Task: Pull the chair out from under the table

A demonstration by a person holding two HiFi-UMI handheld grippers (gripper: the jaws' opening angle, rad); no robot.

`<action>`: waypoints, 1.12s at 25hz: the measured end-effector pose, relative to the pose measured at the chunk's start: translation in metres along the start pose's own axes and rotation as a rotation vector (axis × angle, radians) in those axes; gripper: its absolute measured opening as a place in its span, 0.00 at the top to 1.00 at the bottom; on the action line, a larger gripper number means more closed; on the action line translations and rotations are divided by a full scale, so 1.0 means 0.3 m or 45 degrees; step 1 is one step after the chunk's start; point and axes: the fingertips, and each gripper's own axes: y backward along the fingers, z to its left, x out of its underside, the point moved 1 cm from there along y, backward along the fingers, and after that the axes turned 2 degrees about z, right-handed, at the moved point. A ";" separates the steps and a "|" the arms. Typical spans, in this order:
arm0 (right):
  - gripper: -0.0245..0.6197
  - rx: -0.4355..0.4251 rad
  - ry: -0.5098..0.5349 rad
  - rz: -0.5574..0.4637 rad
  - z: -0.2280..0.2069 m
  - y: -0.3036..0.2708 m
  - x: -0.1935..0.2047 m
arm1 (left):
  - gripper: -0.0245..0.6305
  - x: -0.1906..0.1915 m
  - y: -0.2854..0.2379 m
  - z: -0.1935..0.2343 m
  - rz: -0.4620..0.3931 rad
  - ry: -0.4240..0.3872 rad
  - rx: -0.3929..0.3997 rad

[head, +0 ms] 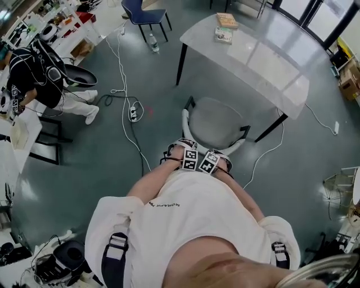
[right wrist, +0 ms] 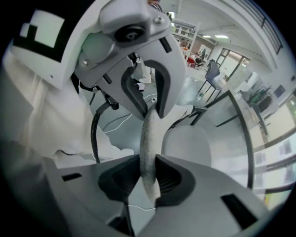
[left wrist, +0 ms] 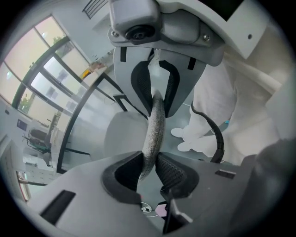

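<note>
Grey, rough-textured backrest rim (left wrist: 155,125) runs up the middle of the left gripper view. The left gripper (left wrist: 149,170) has its fingers clamped on it, pads pressed to both sides. Same in the right gripper view: right gripper (right wrist: 149,175) w/ fingers shut tight on that rim. Each of these views also shows the other gripper ahead, on the same rim. The head view can't show either grip, since the marker cubes (head: 190,159) cover the fingers.

Only the head view gives the layout. The chair (head: 216,121) stands w/ its seat mostly clear of the table (head: 253,62), front edge close to the table's near side, btwn two black legs. Both grippers sit side by side at the backrest top, nearly touching.

Two books (head: 225,28) lie at the table's far end, titles too small to read. Print on the person's white shirt (head: 185,225) is upside down and only partly legible.

Bkgd: a blue chair (head: 143,12) cut off at the top edge; a power strip (head: 134,114) and cables (head: 121,67) on the floor (head: 84,163).
</note>
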 end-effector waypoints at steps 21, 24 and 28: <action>0.94 0.105 -0.742 -0.494 -0.367 0.281 0.012 | 0.96 -0.030 0.388 0.366 -0.561 0.994 -0.193; 0.94 0.082 -0.890 -0.737 -0.459 0.429 -0.052 | 0.96 -0.040 0.489 0.467 -0.680 1.150 -0.302; 0.94 0.107 -0.913 -0.978 -0.526 0.621 -0.153 | 0.96 -0.029 0.588 0.543 -0.749 1.268 -0.402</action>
